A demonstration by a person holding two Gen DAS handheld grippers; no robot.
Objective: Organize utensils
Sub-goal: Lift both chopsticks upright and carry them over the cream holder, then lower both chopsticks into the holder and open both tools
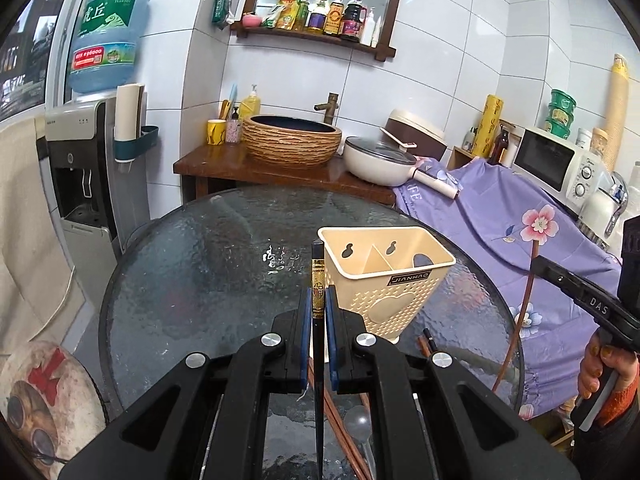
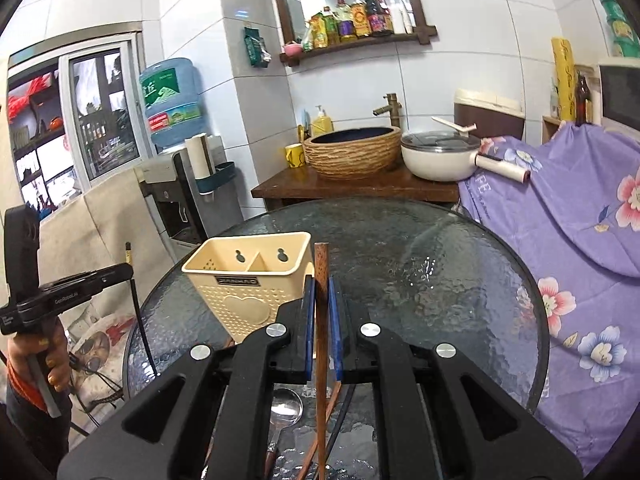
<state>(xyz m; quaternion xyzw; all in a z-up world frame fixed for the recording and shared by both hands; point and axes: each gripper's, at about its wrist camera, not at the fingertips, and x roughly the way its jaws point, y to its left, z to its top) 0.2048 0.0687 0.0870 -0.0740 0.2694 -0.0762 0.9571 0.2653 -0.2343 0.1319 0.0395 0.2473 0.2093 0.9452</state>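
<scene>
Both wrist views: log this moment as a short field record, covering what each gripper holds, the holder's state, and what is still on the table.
left gripper: shut on black chopstick, held upright
right gripper: shut on brown chopstick, held upright
utensil holder: cream, two compartments, standing on glass table, no utensils seen inside
left on table: metal spoon, more chopsticks near the holder
progress: neither held chopstick is in the holder yet
</scene>
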